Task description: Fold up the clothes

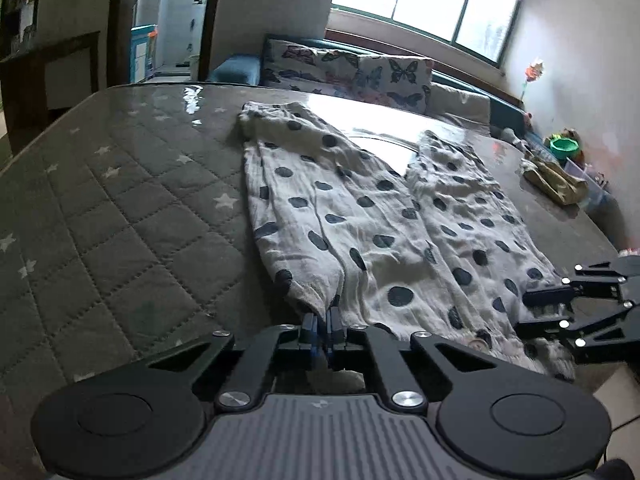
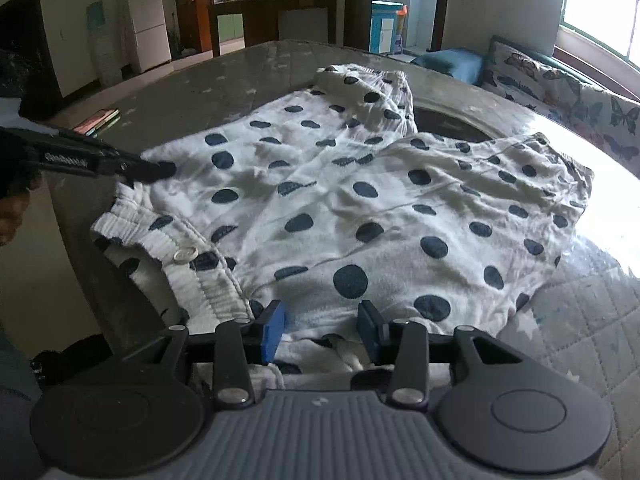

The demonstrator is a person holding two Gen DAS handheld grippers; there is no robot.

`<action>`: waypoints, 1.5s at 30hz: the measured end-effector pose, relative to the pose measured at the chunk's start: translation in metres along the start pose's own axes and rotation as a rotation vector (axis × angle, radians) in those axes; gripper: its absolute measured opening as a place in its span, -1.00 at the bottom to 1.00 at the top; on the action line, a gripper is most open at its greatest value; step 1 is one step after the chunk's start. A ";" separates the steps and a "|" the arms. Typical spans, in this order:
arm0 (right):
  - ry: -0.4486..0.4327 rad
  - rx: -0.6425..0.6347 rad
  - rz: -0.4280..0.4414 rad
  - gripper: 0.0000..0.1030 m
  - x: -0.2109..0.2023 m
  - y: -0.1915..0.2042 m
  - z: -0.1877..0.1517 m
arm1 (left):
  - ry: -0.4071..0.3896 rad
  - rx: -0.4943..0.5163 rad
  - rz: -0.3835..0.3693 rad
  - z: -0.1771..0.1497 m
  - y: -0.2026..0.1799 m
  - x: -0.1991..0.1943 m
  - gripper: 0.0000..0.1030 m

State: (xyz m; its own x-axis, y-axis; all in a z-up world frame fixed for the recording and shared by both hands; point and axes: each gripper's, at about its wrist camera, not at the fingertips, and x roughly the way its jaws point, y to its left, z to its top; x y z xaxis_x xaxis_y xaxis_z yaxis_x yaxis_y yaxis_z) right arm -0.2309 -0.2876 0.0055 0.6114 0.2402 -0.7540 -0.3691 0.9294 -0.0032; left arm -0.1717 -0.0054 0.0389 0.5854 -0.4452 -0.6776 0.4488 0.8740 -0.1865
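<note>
White trousers with dark polka dots (image 1: 384, 216) lie spread on the quilted grey mattress (image 1: 120, 208), legs pointing away, waistband near me. My left gripper (image 1: 323, 326) is shut on the left corner of the waistband. My right gripper (image 2: 322, 330) is open, its blue pads either side of the waistband's right edge, over the trousers (image 2: 340, 208). The right gripper also shows in the left wrist view (image 1: 540, 312), and the left gripper shows in the right wrist view (image 2: 160, 170). A white button (image 2: 185, 255) sits on the waistband.
A butterfly-print cushion (image 1: 352, 68) lines the far side by the window. An olive garment (image 1: 556, 180) lies at the mattress's right edge, with a green bowl (image 1: 565, 146) beyond. Books (image 2: 100, 120) lie on the floor to the left.
</note>
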 end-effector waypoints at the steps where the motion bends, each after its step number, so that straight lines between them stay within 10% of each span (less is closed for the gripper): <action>1: 0.002 0.000 0.001 -0.20 0.000 0.000 -0.001 | 0.008 0.014 0.002 -0.001 -0.001 0.000 -0.91; 13: 0.004 -0.032 0.033 -0.11 -0.011 -0.006 0.006 | 0.016 0.081 0.040 0.017 -0.006 0.003 -0.35; 45: -0.068 0.087 -0.048 -0.08 -0.012 -0.042 0.022 | -0.045 0.174 -0.002 0.041 -0.036 0.030 -0.35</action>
State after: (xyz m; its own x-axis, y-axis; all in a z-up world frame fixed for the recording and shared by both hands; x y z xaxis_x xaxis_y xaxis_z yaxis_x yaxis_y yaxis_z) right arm -0.2072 -0.3237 0.0291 0.6741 0.2104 -0.7080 -0.2778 0.9604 0.0209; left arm -0.1421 -0.0581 0.0545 0.6124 -0.4590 -0.6436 0.5581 0.8276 -0.0592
